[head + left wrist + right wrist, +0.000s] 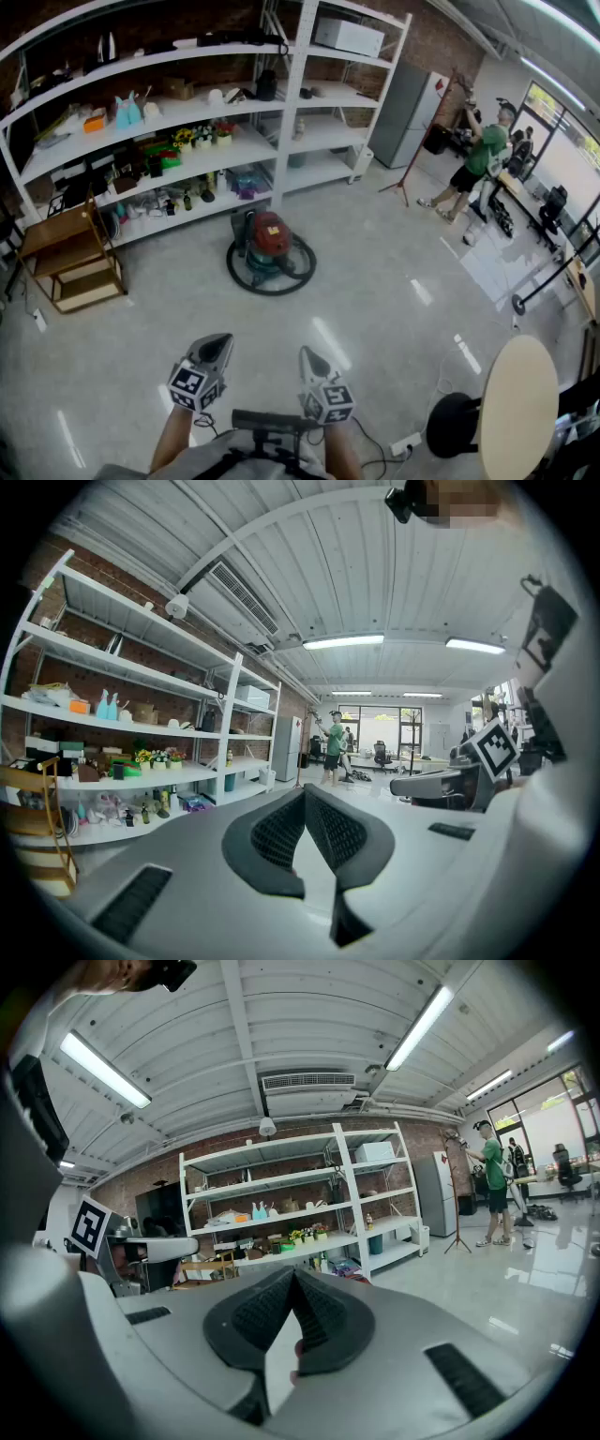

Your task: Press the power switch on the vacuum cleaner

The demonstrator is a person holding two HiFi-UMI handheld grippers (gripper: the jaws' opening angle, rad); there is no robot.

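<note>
not started: vacuum cleaner (270,251) on floor in front of white shelves (281,141), hose looped round it, well apart from both grippers; walk-up and switch press still to do. left gripper (218,347) and right gripper (309,358) closed tip to tip, holding nothing. no readable brand or label.

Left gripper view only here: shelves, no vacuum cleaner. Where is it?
Observer: Head view: the vacuum cleaner stands on the floor before the white shelves, red top, hose looped round it.
Operator: Grippers near it?
Observer: No. The left gripper and right gripper both sit well short of it, bare floor between.
Operator: Right jaws?
Observer: Right gripper view: closed together, nothing between them.
</note>
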